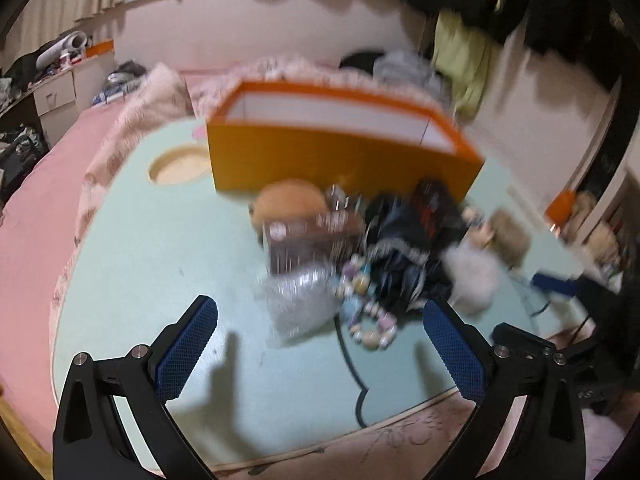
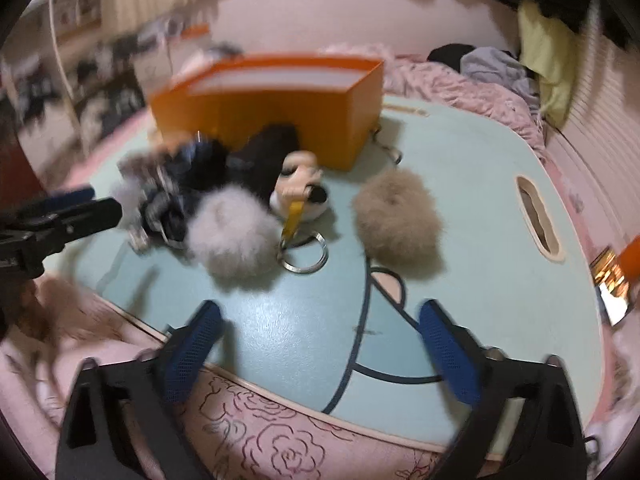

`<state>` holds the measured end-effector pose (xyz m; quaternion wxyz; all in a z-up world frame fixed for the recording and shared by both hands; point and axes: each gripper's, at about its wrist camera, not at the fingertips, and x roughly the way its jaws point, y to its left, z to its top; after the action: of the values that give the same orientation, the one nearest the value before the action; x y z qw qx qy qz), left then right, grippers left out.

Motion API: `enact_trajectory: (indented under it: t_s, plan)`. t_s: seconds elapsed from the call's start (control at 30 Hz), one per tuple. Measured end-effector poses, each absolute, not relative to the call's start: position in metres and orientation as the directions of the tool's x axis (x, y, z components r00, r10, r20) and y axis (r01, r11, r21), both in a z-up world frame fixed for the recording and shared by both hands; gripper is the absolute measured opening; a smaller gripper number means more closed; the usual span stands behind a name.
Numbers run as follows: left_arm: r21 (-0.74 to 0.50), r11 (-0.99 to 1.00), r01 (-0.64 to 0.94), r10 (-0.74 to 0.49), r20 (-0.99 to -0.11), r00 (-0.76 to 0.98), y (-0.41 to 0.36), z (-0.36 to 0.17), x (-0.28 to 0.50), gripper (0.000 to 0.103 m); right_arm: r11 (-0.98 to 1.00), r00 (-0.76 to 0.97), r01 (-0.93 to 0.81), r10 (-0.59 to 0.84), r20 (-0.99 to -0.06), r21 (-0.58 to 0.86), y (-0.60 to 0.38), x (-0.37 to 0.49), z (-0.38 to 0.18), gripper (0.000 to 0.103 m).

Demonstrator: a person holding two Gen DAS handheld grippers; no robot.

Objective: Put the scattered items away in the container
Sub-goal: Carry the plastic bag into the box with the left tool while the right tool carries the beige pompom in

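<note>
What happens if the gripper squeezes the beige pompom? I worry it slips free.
The beige pompom looks all loose fur, so it probably squashes and weighs little. Being rounded, it may roll if nudged across the smooth table. Fur may slide from the pads.

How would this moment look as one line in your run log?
stage: nothing picked yet | left gripper: open, empty | right gripper: open, empty | orange box: upright on tray table | items: heaped before box

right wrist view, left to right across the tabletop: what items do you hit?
Left gripper → dark fabric pile → white pompom → figurine keychain → beige pompom → handle slot in the table. Orange box sits behind, spanning the middle.
</note>
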<state>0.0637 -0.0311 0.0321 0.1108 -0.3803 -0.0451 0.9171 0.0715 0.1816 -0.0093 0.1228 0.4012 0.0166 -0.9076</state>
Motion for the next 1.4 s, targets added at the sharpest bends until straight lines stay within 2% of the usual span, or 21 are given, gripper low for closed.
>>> enact_trajectory:
  t_s: [0.1,0.13,0.2,0.3,0.4,0.47,0.53,0.57,0.67,0.73,0.77,0.87,1.17,1.4]
  plan:
    - [-0.155,-0.970,-0.188,0.243,-0.691,-0.681,-0.027,0.032,0.060,0.100,-0.970,-0.717,0.171,-0.243,-0.654,0.173,0.209,0.080,0.001,0.084]
    - [-0.149,-0.971,-0.188,0.238,-0.697,-0.676,-0.025,0.030,0.058,0.093,-0.967,-0.732,0.141,-0.245,-0.635,0.210,0.219,0.082,0.002,0.084]
    - [-0.150,-0.972,-0.179,0.232,-0.707,-0.668,-0.025,0.028,0.052,0.086,-0.956,-0.737,0.130,-0.271,-0.619,0.263,0.229,0.082,0.002,0.084]
    - [-0.177,-0.972,-0.155,0.235,-0.707,-0.667,-0.031,0.027,0.046,0.086,-0.945,-0.734,0.127,-0.294,-0.613,0.302,0.234,0.079,0.002,0.084]
    - [-0.223,-0.965,-0.140,0.258,-0.697,-0.670,-0.039,0.024,0.047,0.086,-0.951,-0.722,0.146,-0.291,-0.627,0.274,0.226,0.069,0.007,0.084]
    - [-0.255,-0.957,-0.139,0.281,-0.694,-0.663,-0.043,0.020,0.047,0.073,-0.957,-0.716,0.157,-0.281,-0.639,0.245,0.221,0.061,0.012,0.084]
    - [-0.297,-0.946,-0.130,0.310,-0.705,-0.638,-0.048,0.013,0.043,0.043,-0.970,-0.714,0.136,-0.236,-0.659,0.200,0.217,0.049,0.015,0.084]
    - [-0.314,-0.941,-0.125,0.319,-0.704,-0.635,-0.050,0.011,0.042,0.040,-0.974,-0.714,0.127,-0.220,-0.665,0.186,0.217,0.042,0.015,0.084]
    - [-0.349,-0.929,-0.122,0.342,-0.686,-0.642,-0.054,0.010,0.045,0.037,-0.980,-0.703,0.111,-0.193,-0.684,0.163,0.215,0.025,0.014,0.074]
    - [-0.351,-0.926,-0.135,0.349,-0.667,-0.658,-0.054,0.012,0.051,0.036,-0.981,-0.670,0.115,-0.192,-0.717,0.156,0.212,0.016,0.007,0.054]
    - [-0.347,-0.927,-0.141,0.348,-0.661,-0.664,-0.053,0.013,0.052,0.036,-0.979,-0.645,0.123,-0.201,-0.737,0.160,0.210,0.014,0.001,0.037]
    - [-0.332,-0.932,-0.147,0.337,-0.643,-0.688,-0.051,0.019,0.057,0.036,-0.978,-0.663,0.142,-0.207,-0.719,0.150,0.206,0.024,0.000,0.034]
    - [-0.260,-0.943,-0.208,0.324,-0.577,-0.750,-0.048,0.052,0.062,0.036,-0.963,-0.784,0.233,-0.267,-0.560,0.133,0.200,0.051,0.047,0.033]
    - [-0.224,-0.945,-0.237,0.322,-0.526,-0.787,-0.046,0.105,0.014,0.036,-0.939,-0.770,0.327,-0.329,-0.547,0.105,0.164,-0.002,0.083,0.033]
